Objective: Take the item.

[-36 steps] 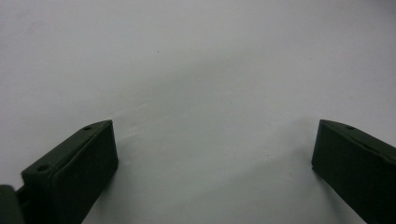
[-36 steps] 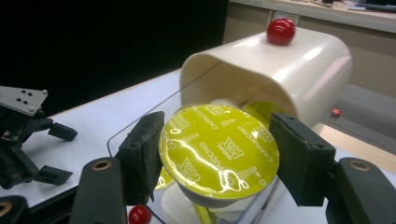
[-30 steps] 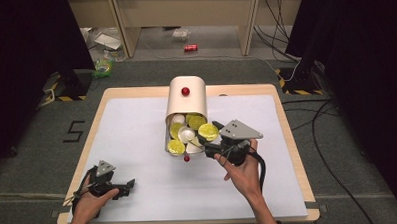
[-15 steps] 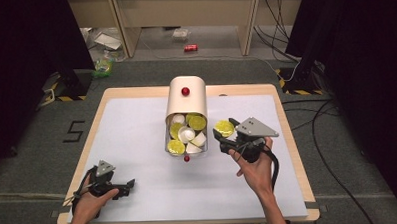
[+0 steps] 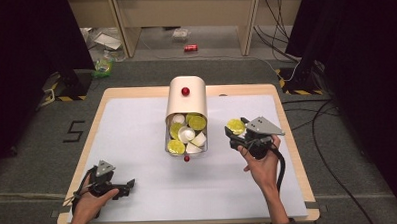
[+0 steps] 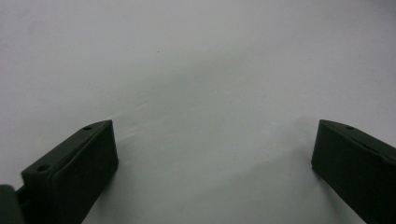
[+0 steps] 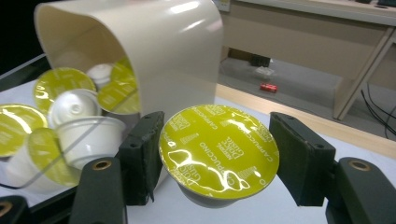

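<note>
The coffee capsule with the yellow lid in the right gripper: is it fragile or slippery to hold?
The capsule looks thin-walled and small, so probably light and easy to dent. Its glossy foil lid and tapered cup may slip between the right gripper jaws. Set on its side, it would likely roll.

capsule (image 7: 218,151): yellow-green foil lid, dark print | holder (image 5: 187,100): cream, red knob | table (image 5: 137,144): white, wood rim

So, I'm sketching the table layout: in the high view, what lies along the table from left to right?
Left tool → cream container of coffee capsules → yellow-lidded capsule held in the right tool.
</note>
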Action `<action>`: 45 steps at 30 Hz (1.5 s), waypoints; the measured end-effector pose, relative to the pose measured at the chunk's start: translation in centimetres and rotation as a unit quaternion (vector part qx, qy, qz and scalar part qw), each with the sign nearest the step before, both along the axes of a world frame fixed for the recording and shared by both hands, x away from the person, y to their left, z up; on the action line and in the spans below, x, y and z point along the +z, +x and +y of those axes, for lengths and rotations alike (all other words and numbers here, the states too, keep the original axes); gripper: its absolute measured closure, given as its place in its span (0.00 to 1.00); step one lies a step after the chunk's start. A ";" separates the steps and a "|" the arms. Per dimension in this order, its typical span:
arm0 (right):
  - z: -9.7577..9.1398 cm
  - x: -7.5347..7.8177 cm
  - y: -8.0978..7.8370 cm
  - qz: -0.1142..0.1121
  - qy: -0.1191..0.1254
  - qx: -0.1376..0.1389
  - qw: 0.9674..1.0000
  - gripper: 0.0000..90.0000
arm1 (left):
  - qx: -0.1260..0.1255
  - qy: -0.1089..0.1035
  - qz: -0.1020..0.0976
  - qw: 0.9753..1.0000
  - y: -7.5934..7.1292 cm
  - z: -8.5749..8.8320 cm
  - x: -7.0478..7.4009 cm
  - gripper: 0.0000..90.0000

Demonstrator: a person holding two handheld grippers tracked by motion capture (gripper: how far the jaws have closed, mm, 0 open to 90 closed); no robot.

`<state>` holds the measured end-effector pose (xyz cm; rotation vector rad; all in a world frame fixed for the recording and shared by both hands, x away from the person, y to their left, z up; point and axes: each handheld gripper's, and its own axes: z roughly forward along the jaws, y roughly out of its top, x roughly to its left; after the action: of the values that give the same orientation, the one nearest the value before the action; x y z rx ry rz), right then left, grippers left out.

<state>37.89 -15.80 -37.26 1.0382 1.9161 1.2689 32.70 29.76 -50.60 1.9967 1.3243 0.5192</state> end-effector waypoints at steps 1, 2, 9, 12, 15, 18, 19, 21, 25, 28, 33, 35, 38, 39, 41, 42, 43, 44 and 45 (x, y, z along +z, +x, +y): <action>-0.2 -0.1 0.1 0.002 0.001 -0.003 1.000 0.43 | 0.000 0.000 0.000 1.000 0.0 0.0 0.0 0.00; -0.4 -0.2 0.2 0.003 0.000 -0.007 1.000 0.43 | 0.000 0.000 0.000 1.000 0.0 0.0 0.0 0.00; -1.8 -1.3 0.8 0.005 0.005 -0.030 1.000 0.43 | 0.000 0.001 0.000 1.000 0.0 0.0 0.0 0.00; -2.5 -1.9 1.2 0.006 0.004 -0.040 0.999 0.43 | 0.000 0.001 0.000 1.000 0.0 0.0 0.0 0.00; -3.2 -2.6 1.5 0.009 0.007 -0.053 0.999 0.43 | 0.000 0.001 0.000 1.000 0.0 0.0 0.0 0.00; -3.9 -3.3 1.8 0.013 0.008 -0.065 0.998 0.43 | 0.000 0.001 0.000 1.000 0.0 0.0 0.0 0.00; -4.1 -3.4 1.9 0.014 0.009 -0.067 0.998 0.43 | 0.000 0.000 0.000 1.000 0.0 0.0 0.0 0.00; -4.4 -3.9 2.1 0.016 0.009 -0.074 0.997 0.43 | 0.000 0.001 0.000 1.000 0.0 0.0 0.0 0.00; -5.1 -4.7 2.4 0.014 0.003 -0.083 0.996 0.43 | 0.000 0.001 0.000 1.000 0.0 0.0 0.0 0.00; -5.8 -5.3 2.6 0.017 0.007 -0.093 0.996 0.43 | 0.000 0.001 0.000 1.000 0.0 0.0 0.0 0.00; -6.4 -5.9 2.8 0.021 0.005 -0.103 0.994 0.43 | 0.000 0.001 0.000 1.000 0.0 0.0 0.0 0.00; -6.4 -5.9 2.8 0.020 0.003 -0.103 0.994 0.43 | 0.000 0.001 0.000 1.000 0.0 0.0 0.0 0.00; -6.4 -5.9 2.9 0.017 0.000 -0.103 0.995 0.43 | 0.000 0.001 0.000 1.000 0.0 0.0 0.0 0.00; -6.4 -6.0 2.9 0.018 0.000 -0.105 0.994 0.43 | 0.000 0.001 0.000 1.000 0.0 0.0 0.0 0.00; -6.5 -6.1 2.9 0.020 0.001 -0.106 0.994 0.43 | 0.000 0.001 0.000 1.000 0.0 0.0 0.0 0.00; -6.5 -6.3 2.9 0.020 -0.002 -0.107 0.994 0.43 | 0.000 0.001 0.000 1.000 0.0 0.0 0.0 0.00; -6.5 -6.4 3.0 0.022 -0.001 -0.108 0.994 0.43 | 0.000 0.001 0.000 1.000 0.0 0.0 0.0 0.00; -6.6 -6.5 3.0 0.024 -0.001 -0.110 0.994 0.43 | 0.000 0.001 0.000 1.000 0.0 0.0 0.0 0.00; -6.6 -6.6 3.0 0.024 -0.002 -0.110 0.994 0.43 | 0.000 0.001 0.000 1.000 0.0 0.0 0.0 0.00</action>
<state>40.94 -22.42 -43.88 1.2501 1.7818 1.1248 32.70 29.75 -50.60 1.9992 1.3233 0.5212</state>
